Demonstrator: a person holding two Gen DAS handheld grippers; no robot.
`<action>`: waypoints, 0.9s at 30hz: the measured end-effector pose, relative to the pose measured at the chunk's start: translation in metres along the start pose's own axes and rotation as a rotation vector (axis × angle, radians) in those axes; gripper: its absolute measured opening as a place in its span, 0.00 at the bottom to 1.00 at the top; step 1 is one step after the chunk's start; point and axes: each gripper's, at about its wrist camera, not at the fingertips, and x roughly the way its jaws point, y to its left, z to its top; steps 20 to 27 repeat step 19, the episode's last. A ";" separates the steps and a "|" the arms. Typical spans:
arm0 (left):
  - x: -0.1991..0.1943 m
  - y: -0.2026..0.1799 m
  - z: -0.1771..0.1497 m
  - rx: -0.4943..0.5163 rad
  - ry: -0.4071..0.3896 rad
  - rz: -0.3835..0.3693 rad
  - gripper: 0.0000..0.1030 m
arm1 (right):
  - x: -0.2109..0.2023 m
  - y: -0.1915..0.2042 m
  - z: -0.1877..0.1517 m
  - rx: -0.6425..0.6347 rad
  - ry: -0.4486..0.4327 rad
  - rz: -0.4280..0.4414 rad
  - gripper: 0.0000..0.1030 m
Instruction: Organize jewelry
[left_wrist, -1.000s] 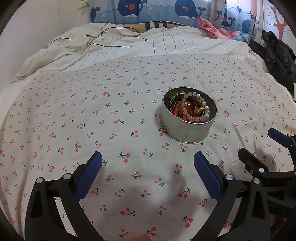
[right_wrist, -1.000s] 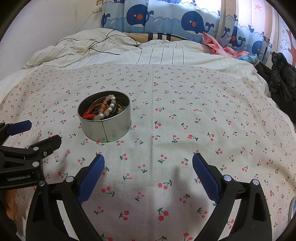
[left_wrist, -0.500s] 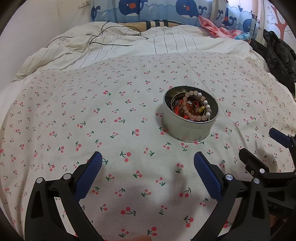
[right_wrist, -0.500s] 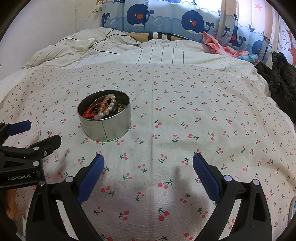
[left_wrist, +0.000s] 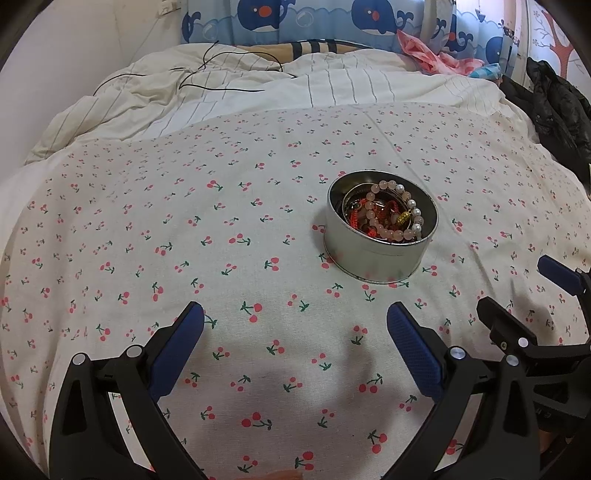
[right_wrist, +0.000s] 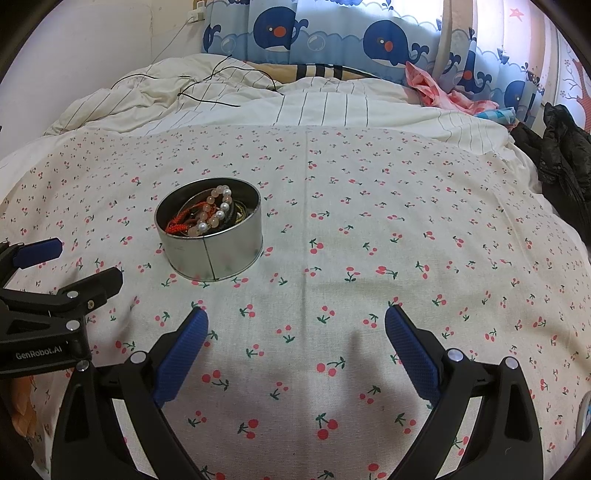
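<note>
A round silver tin (left_wrist: 376, 258) (right_wrist: 218, 254) stands on the cherry-print cloth (left_wrist: 184, 240) (right_wrist: 369, 240). Inside it lie a pink bead bracelet with pearls (left_wrist: 397, 227) (right_wrist: 216, 212), a red cord piece (left_wrist: 356, 218) (right_wrist: 177, 226) and other dark jewelry. My left gripper (left_wrist: 295, 314) is open with nothing between its blue pads, short of the tin and to its left. My right gripper (right_wrist: 295, 317) is open and empty too, nearer than the tin and to its right. Each gripper shows at the edge of the other's view.
A striped white duvet (left_wrist: 277, 88) with a black cable (left_wrist: 221, 79) lies beyond the cloth. Whale-print curtains (right_wrist: 332, 40) hang behind. Pink clothing (right_wrist: 443, 92) and a black jacket (right_wrist: 565, 158) sit at the far right.
The left wrist view has shifted slightly, so the tin sits a little higher and nearer centre. The right gripper has hardly moved. Both grippers stay open.
</note>
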 end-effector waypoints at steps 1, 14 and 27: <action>0.000 0.001 0.000 -0.007 0.004 -0.003 0.93 | 0.001 0.000 -0.001 -0.001 0.000 0.000 0.90; -0.002 0.010 0.002 -0.023 -0.031 -0.032 0.92 | 0.001 -0.001 0.000 0.016 0.002 0.007 0.90; -0.001 0.008 0.003 -0.019 -0.023 -0.023 0.92 | 0.001 -0.001 0.000 0.015 0.002 0.008 0.90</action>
